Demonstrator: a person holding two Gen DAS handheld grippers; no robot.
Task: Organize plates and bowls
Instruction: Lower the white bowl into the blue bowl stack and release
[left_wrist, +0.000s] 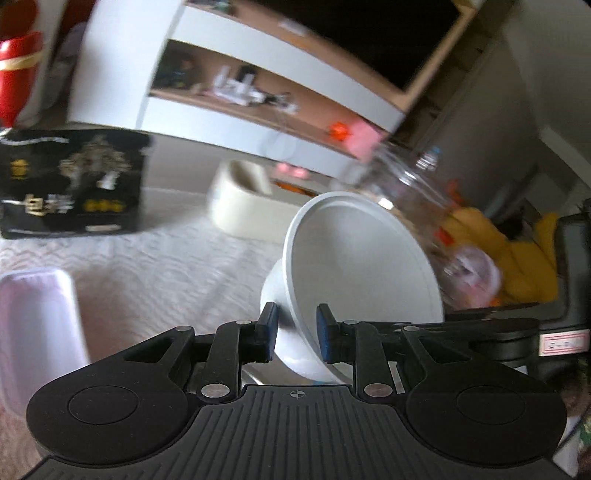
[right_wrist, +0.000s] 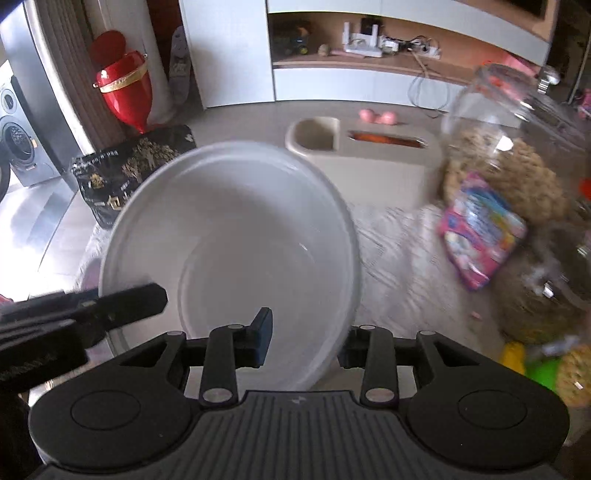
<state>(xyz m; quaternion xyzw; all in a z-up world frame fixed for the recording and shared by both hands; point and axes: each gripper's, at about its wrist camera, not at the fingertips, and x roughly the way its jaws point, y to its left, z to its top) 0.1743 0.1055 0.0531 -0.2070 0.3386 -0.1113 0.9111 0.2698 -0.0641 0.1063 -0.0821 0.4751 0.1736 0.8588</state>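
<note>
1. While the left tongs (left_wrist: 295, 332) are pinching the rim of a white bowl (left_wrist: 354, 273), that bowl is tilting steeply in the left wrist view, its opening facing the right side of the frame and its foot bulging out past the left pad.
2. Both blue pads (left_wrist: 271, 328) are sitting close against the rim wall, one inside and one outside, so the left tongs are closing nearly all the way on it.
3. In the right wrist view the right tongs (right_wrist: 306, 339) are straddling the near rim of the bowl (right_wrist: 229, 236); one pad is showing inside the bowl, the other is hiding behind the wall, so whether they are actually gripping cannot be told.
4. The left tongs (right_wrist: 110, 306) are reaching onto the bowl's rim from the left side of that view.
5. A clear jar (right_wrist: 513, 155) is crowding the bowl's right edge, with a pink packet (right_wrist: 480, 236) just below it.
6. A cream holder (right_wrist: 332, 144) and a black bag (right_wrist: 122, 173) are standing behind the bowl, leaving the patterned cloth (right_wrist: 399, 266) of the desk open between bowl and jar.
</note>
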